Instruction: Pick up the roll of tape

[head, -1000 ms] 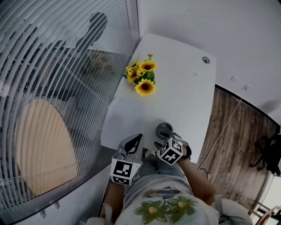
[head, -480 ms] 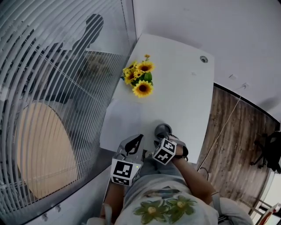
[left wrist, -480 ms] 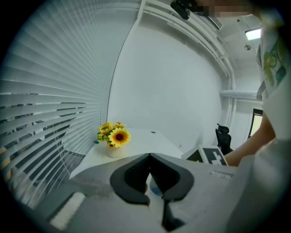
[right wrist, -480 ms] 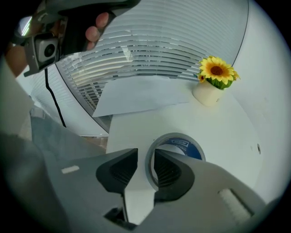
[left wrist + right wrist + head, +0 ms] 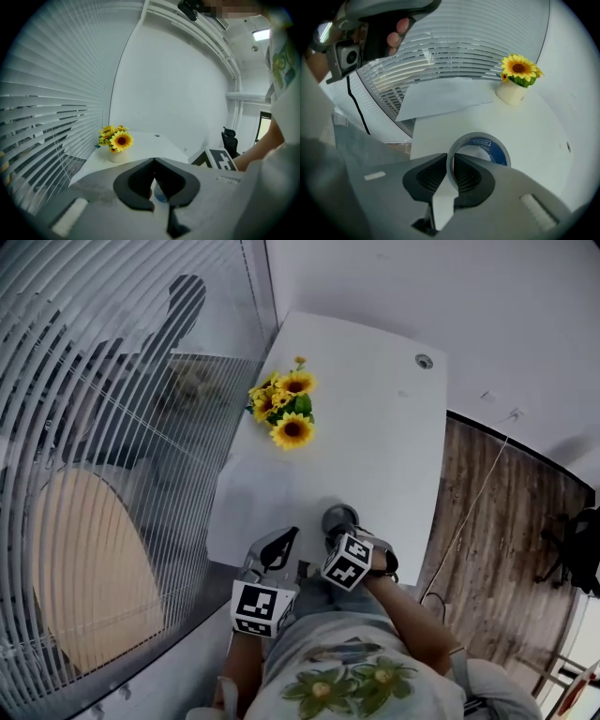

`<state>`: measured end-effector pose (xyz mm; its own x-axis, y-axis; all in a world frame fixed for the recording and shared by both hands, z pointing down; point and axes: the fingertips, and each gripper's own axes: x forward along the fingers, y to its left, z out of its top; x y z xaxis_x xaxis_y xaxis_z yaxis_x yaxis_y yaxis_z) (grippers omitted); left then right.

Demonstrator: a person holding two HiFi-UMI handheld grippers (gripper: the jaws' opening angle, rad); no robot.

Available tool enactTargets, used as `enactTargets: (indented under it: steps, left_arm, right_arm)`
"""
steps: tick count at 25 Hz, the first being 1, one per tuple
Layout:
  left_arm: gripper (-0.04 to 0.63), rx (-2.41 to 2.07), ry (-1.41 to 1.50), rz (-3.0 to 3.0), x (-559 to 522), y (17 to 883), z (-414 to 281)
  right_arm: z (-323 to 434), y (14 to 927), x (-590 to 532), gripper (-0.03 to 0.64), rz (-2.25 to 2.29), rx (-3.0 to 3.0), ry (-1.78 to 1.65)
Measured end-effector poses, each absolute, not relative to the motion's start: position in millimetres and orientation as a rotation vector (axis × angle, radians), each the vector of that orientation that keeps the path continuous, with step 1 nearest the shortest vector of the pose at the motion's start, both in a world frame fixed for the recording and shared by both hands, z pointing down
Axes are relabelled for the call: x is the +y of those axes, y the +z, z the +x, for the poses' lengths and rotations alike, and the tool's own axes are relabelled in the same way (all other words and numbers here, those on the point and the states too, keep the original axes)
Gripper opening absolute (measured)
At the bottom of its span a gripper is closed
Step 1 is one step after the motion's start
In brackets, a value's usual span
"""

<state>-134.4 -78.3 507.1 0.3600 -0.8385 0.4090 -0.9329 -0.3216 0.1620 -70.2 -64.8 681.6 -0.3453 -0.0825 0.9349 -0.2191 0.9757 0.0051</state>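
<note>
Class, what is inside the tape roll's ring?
Bare white table and one jaw of the right gripper, closing on the tape roll; that jaw hides the rest.

White table [image 5: 375, 427], tape roll [image 5: 494, 152], sunflowers [image 5: 286, 409], perhaps paper [image 5: 440, 96]

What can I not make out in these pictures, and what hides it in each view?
- Right gripper view: the right gripper, fingers closing on the roll of tape, covers its near wall; the label print is too small to read.
- Head view: that gripper hides the tape's near side; the sunflowers cover their pot.
- Left gripper view: the left gripper blocks the near table.
</note>
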Motion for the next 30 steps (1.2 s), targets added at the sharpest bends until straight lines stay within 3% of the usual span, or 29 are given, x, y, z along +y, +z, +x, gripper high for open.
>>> enactTargets:
  steps: [30]
  left_arm:
    - [0.004,-1.55,0.32,2.246,-69.9,512.2,-151.7]
  right_arm:
    - [-76.9,624.7,-63.6,0.052,0.338,-2.195,0.688]
